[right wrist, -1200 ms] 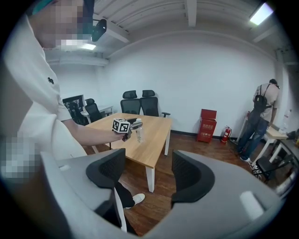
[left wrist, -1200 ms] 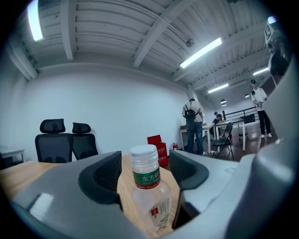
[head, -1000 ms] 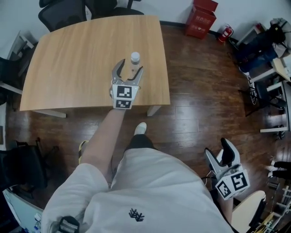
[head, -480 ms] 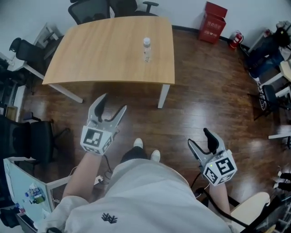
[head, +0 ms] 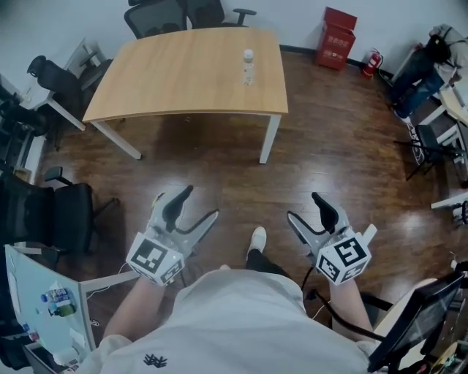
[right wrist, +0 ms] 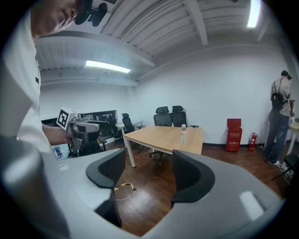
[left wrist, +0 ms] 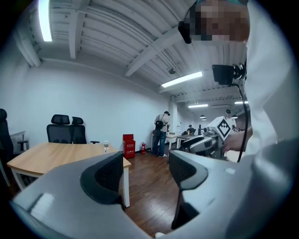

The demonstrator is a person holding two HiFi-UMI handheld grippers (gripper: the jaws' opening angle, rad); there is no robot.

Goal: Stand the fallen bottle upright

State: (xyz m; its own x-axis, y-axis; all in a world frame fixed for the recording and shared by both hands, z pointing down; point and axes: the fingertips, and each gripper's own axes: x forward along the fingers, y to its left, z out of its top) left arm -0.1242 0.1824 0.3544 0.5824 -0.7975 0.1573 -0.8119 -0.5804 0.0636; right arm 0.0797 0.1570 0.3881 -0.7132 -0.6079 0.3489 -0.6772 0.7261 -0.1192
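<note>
A clear water bottle (head: 248,66) with a white cap stands upright near the right edge of the light wooden table (head: 175,73). It also shows small in the left gripper view, bottle (left wrist: 106,146), and in the right gripper view, bottle (right wrist: 183,135). Both grippers hang over the dark wood floor, well back from the table. My left gripper (head: 199,204) is open with nothing between its pads. The right gripper (head: 305,207) is likewise open and empty, level with the left one.
Black office chairs (head: 157,14) stand behind the table and another black chair (head: 51,212) at my left. A red box (head: 336,29) and a fire extinguisher (head: 373,62) sit by the far wall. A yellow cable (right wrist: 124,188) lies on the floor. A person (right wrist: 280,116) stands far right.
My left gripper has drawn back from the bottle and off the table, leaving the bottle standing. Both grippers and the view have retreated, so the table lies farther away.
</note>
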